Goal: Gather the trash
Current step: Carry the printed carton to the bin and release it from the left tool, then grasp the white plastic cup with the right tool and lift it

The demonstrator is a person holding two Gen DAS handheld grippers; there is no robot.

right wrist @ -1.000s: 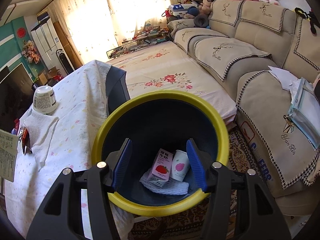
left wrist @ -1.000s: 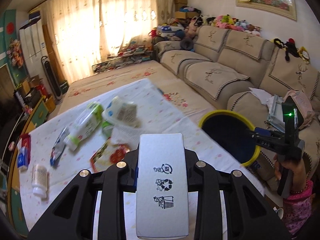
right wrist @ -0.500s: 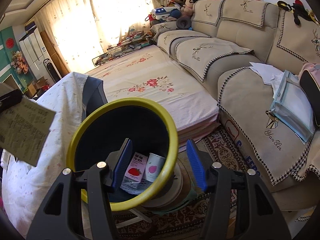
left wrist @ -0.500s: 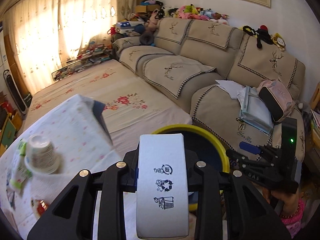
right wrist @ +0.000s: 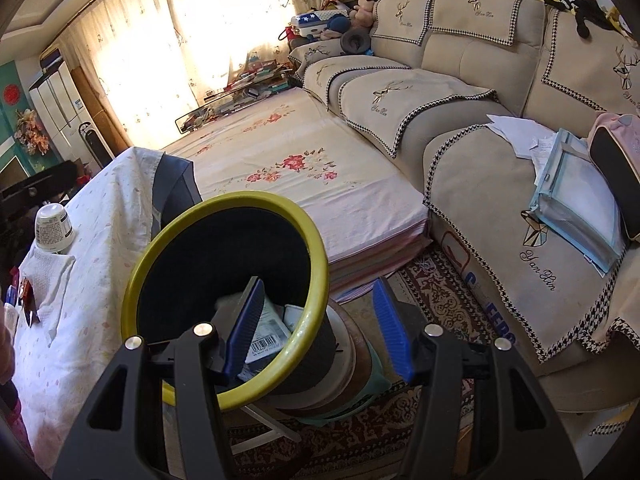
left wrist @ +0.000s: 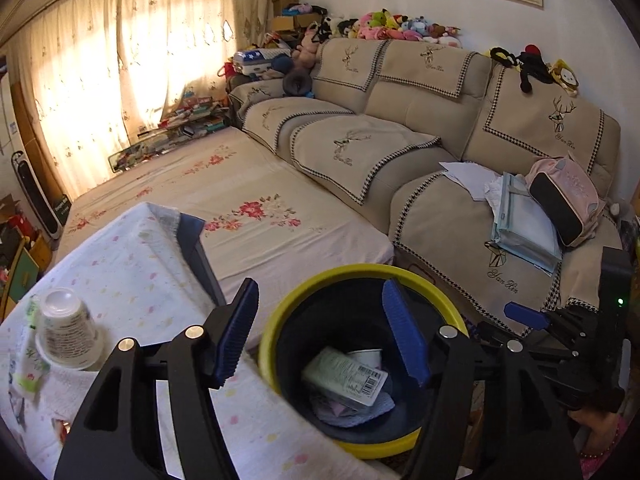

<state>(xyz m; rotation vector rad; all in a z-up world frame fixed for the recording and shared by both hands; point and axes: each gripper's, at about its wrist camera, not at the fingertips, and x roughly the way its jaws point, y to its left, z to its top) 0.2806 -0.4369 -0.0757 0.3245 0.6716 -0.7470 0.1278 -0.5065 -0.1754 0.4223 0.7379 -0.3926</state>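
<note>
In the left wrist view, the left gripper [left wrist: 320,330] sits at the bottom centre of the frame with its blue-padded fingers [left wrist: 236,332] spread wide apart and nothing between them. Framed in that gap, the yellow-rimmed trash bin [left wrist: 280,320] opens toward the camera, its dark inside holding a pale carton with a barcode [left wrist: 346,376] lying flat on top of a white cup [left wrist: 366,357] and a bluish mesh cloth [left wrist: 352,414] (the cup is mostly covered). At the right edge of the same frame the right gripper [left wrist: 524,316] reaches in just beside the bin's rim. At lower left, an upside-down paper cup [left wrist: 66,330] stands on the table with the dotted white cloth [left wrist: 128,276], with small wrappers just beside it at the frame's left edge.

In the right wrist view, the right gripper [right wrist: 320,326] fills the bottom centre, fingers [right wrist: 390,326] likewise held apart and empty. The bin's yellow rim [right wrist: 316,276] passes between them, so the left finger sits over the bin's mouth and the right one outside its wall. The barcode carton [right wrist: 266,334] peeks out behind the left finger. The bin rests on a stack of round stools [right wrist: 352,364] over a patterned rug [right wrist: 436,296]. A beige sofa [right wrist: 480,68] fills the right of the frame.
</note>
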